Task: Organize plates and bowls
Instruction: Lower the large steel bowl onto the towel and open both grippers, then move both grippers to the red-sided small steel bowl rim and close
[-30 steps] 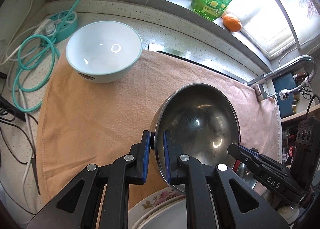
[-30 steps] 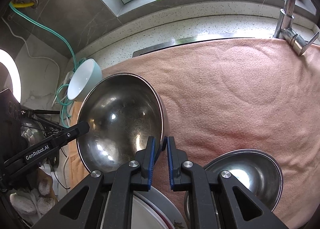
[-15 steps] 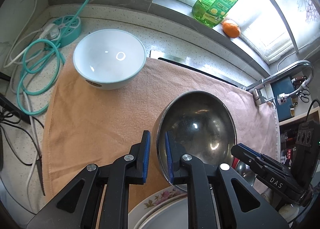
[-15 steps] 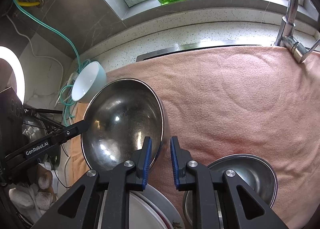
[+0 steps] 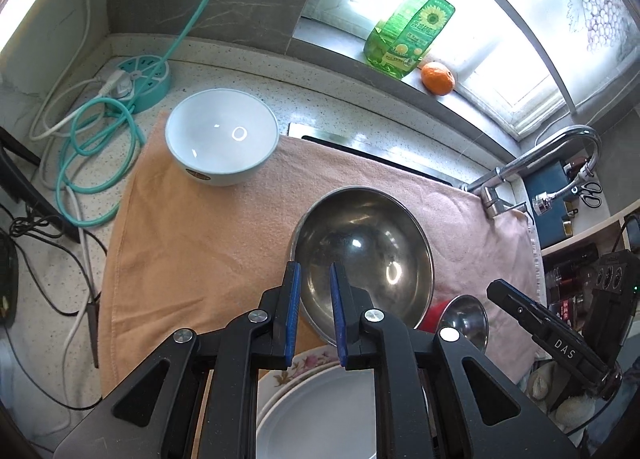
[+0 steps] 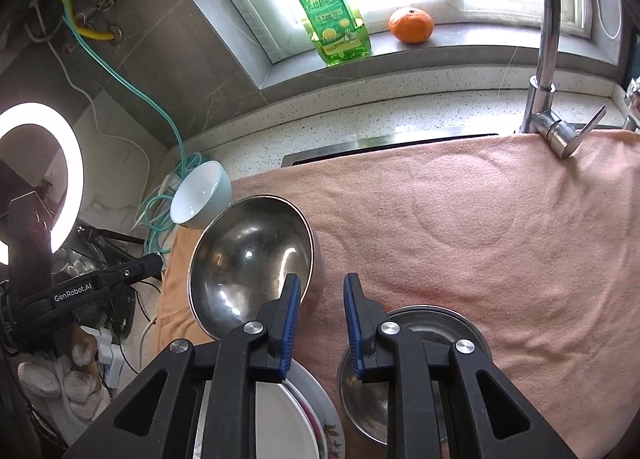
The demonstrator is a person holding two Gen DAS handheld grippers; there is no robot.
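Note:
A large steel bowl point(image 5: 364, 255) point(image 6: 250, 259) rests on the pink towel point(image 5: 200, 243) point(image 6: 460, 227). My left gripper point(image 5: 314, 311) is open, its jaws standing on either side of the bowl's near rim. My right gripper point(image 6: 320, 315) is open beside the bowl's right rim. A white bowl point(image 5: 222, 137) point(image 6: 200, 195) sits at the towel's far left corner. A smaller steel bowl point(image 6: 400, 375) point(image 5: 466, 321) lies under the right gripper. Stacked plates point(image 5: 320, 403) point(image 6: 296, 415), one floral-rimmed, lie at the near edge.
A green soap bottle point(image 5: 412, 31) point(image 6: 332, 19) and an orange point(image 5: 438, 77) point(image 6: 411, 25) stand on the window sill. A faucet point(image 6: 548, 59) point(image 5: 536, 163) rises at the right. A teal power strip point(image 5: 140, 83) with cables lies at the left.
Both grippers opened and let go of the large steel bowl, which now rests lower on the towel. Both grippers drew back a little.

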